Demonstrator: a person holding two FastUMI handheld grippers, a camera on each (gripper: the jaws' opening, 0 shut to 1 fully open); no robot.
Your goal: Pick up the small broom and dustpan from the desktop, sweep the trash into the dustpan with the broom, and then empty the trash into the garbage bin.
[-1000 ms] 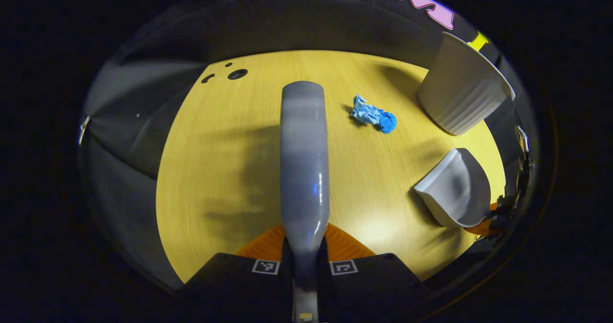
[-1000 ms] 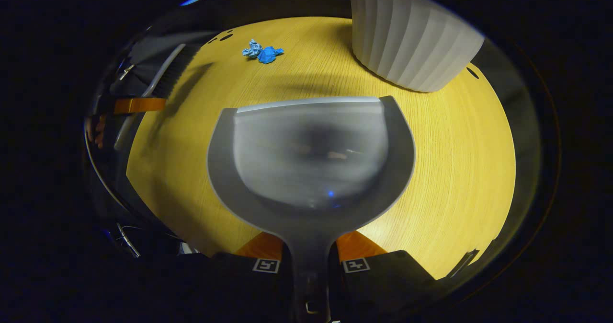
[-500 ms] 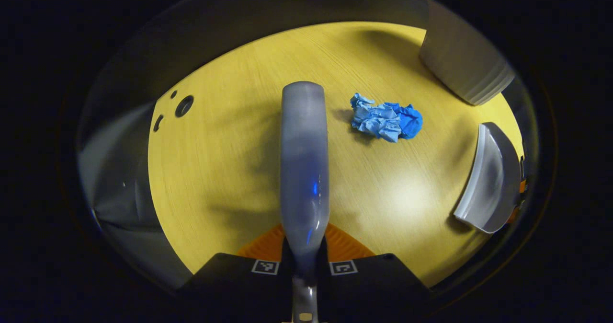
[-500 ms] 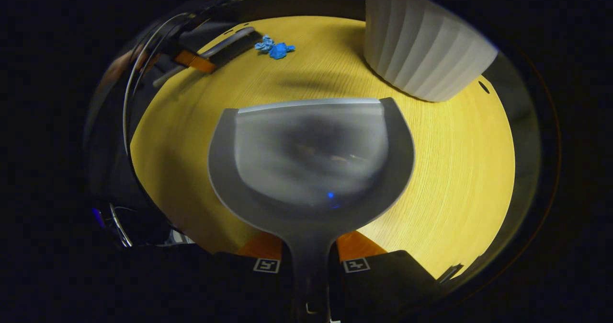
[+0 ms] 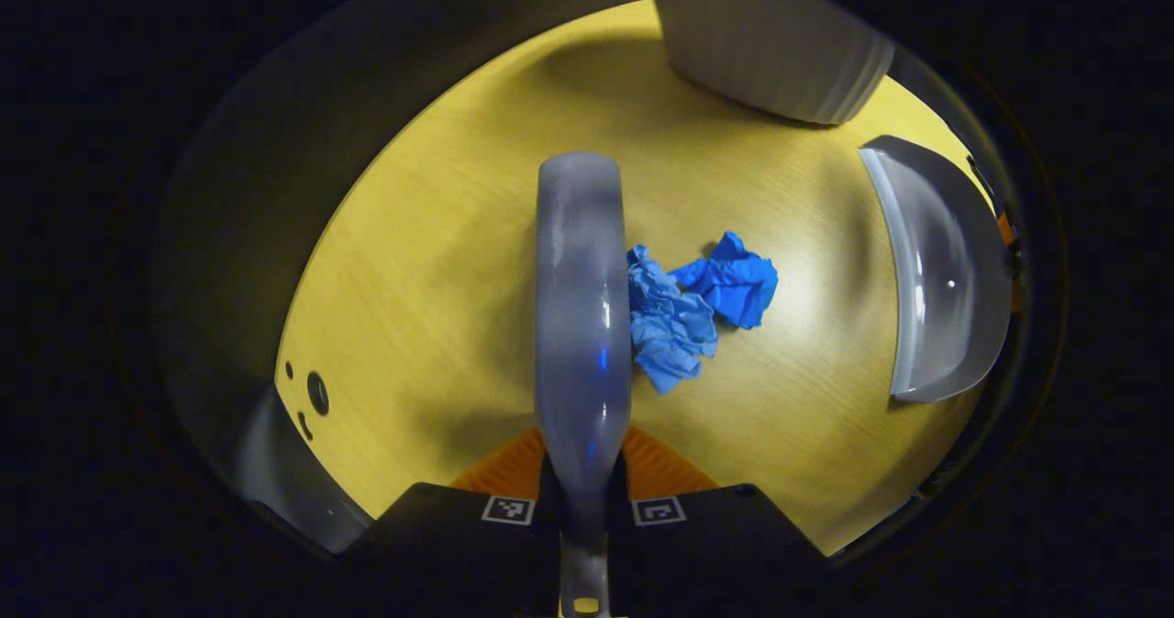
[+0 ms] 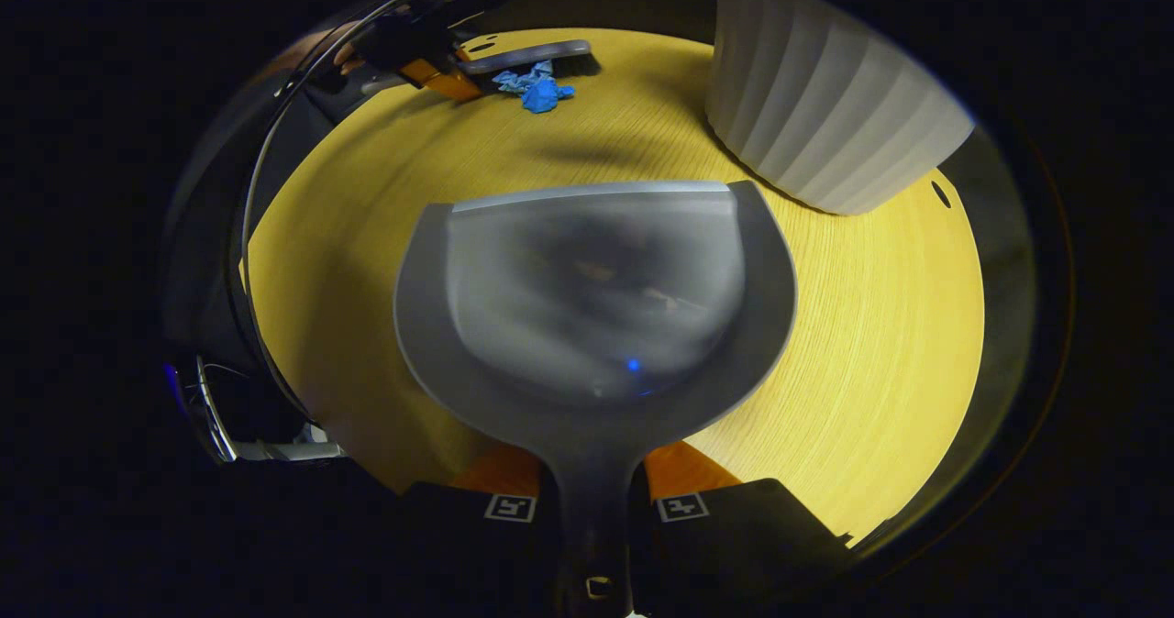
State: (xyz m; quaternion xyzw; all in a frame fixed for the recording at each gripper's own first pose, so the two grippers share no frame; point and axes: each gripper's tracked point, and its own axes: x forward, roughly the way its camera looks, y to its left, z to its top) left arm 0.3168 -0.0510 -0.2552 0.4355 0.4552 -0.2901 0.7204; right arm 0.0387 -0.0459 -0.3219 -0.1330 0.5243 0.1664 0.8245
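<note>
My left gripper [image 5: 584, 499] is shut on the grey broom [image 5: 581, 306], whose back runs straight up the left gripper view. Crumpled blue trash [image 5: 692, 306] lies on the yellow desktop [image 5: 431, 270], touching the broom's right side. My right gripper [image 6: 594, 499] is shut on the handle of the grey dustpan [image 6: 594, 297], whose open lip faces the trash [image 6: 537, 91] far across the table. The dustpan [image 5: 940, 270] also stands at the right edge of the left gripper view. The broom [image 6: 523, 54] lies just behind the trash in the right gripper view.
The white ribbed garbage bin [image 6: 825, 114] stands on the desktop beyond the dustpan's right corner; it is also at the top of the left gripper view [image 5: 761, 40]. Small cable holes [image 5: 316, 393] sit near the table's left edge.
The broom has swung in beside the blue trash, which now touches its right side. The dustpan has barely moved and the bin sits slightly farther right of it.
</note>
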